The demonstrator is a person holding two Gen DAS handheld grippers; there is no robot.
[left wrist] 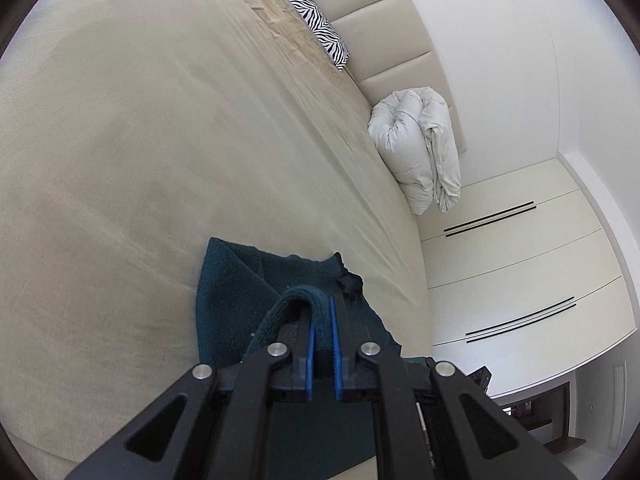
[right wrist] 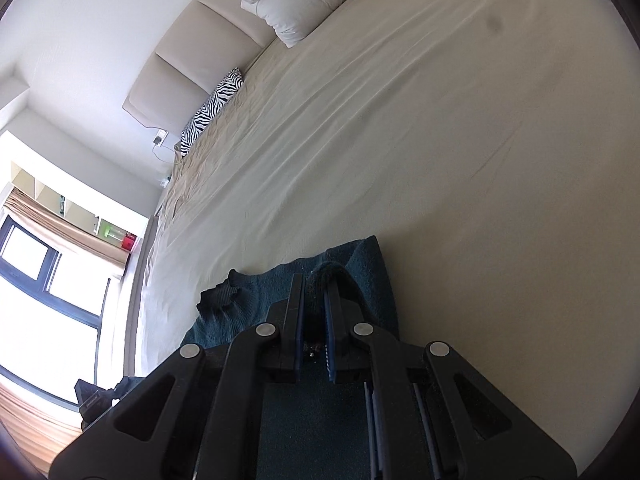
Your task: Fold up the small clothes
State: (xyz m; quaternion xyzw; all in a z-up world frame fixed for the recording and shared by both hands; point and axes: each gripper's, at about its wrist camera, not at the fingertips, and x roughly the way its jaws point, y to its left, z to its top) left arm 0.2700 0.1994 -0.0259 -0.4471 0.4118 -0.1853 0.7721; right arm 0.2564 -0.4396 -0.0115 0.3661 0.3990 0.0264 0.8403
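Two grippers were at work on the same dark teal knitted garment (left wrist: 232, 280), which lay on the beige bedsheet (left wrist: 140, 140) near the edge of the bed. In the left wrist view we saw the left gripper (left wrist: 322, 312) with its jaws closed on a thick fold of the knit, the blue pads (left wrist: 311, 336) pressing the cloth from both sides and a loop of it bulging out over the fingertips. In the right wrist view we saw the right gripper (right wrist: 316, 296) likewise clamped on a bunched edge of the garment, its jaws nearly together with the fabric pinched between them. Beyond each gripper the rest of the garment spread flat over the sheet, and a ribbed cuff (right wrist: 218, 296) stuck out toward the bed's edge in the right view; the same ribbed end (left wrist: 340, 268) showed in the left view.

Farther up the bed we saw a folded pale duvet (left wrist: 416, 148) heaped against the padded cream headboard (left wrist: 384, 32), and a zebra-striped pillow (left wrist: 316, 24) lying along the headboard well apart from the duvet. White wardrobe doors (left wrist: 520, 260) with dark bar handles stood beside the bed in the left view. A window (right wrist: 36, 280) with a dark frame and a tan curtain showed beyond the bed in the right view.
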